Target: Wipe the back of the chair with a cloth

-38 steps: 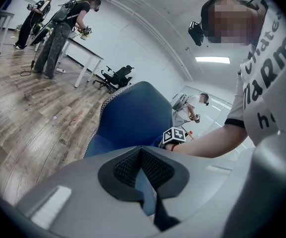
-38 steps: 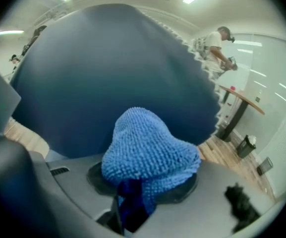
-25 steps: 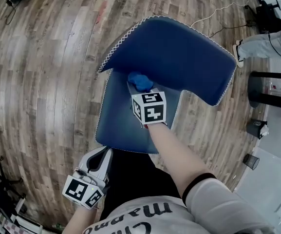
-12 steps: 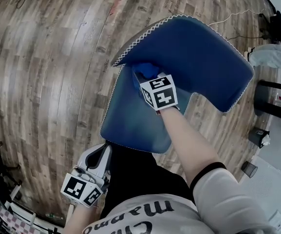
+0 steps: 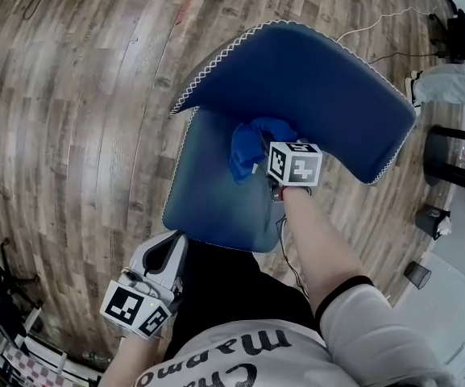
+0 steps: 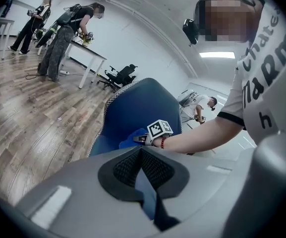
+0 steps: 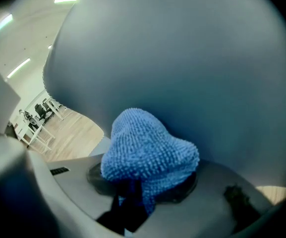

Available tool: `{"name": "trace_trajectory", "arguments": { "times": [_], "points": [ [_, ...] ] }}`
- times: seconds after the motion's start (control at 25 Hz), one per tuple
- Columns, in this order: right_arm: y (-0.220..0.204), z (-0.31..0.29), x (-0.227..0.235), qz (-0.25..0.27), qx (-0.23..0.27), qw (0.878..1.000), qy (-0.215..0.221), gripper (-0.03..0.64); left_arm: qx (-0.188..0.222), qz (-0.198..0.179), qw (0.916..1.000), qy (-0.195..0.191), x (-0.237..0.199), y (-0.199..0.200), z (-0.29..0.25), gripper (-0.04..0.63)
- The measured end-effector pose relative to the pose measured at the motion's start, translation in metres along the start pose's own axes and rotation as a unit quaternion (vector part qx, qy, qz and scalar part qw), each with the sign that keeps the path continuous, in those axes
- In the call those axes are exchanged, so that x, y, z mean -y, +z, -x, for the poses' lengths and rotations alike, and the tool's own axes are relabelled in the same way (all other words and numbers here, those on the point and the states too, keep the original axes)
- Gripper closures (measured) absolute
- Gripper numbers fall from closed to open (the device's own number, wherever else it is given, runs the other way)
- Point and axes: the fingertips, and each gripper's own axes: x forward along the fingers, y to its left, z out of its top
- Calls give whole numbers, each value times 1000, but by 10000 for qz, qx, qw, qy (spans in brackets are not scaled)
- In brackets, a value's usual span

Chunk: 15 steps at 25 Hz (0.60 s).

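The blue chair's back (image 5: 305, 79) curves above its seat (image 5: 208, 200). In the head view, my right gripper (image 5: 263, 158) presses a fluffy blue cloth (image 5: 251, 142) against the front face of the back, low down near the seat. It is shut on the cloth (image 7: 147, 155), and the chair back (image 7: 182, 58) fills the right gripper view. My left gripper (image 5: 166, 255) hangs by my leg at the seat's front edge, shut and holding nothing. The left gripper view shows its pads (image 6: 128, 168) together, with the chair (image 6: 143, 105) and cloth (image 6: 132, 142) ahead.
Wooden floor surrounds the chair. A white cable (image 5: 369, 18) lies on the floor behind it. A person's legs (image 5: 450, 79), a black stand (image 5: 454, 168) and a small bin (image 5: 429, 216) are at the right. People (image 6: 63, 33), a table (image 6: 85, 58) and an office chair (image 6: 120, 76) stand far off.
My right gripper has slid rightward and slightly down along the chair back, dragging the cloth with it; the cloth now trails to its left. The left gripper has stayed put.
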Motion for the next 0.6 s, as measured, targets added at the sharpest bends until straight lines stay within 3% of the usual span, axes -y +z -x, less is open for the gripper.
{"name": "trace_trajectory", "arguments": {
  "times": [0.6],
  "points": [
    [-56,46,105,-855,-342,9904,-1027,465,-224,-214,9990,-326,33,1,-36,589]
  ]
}}
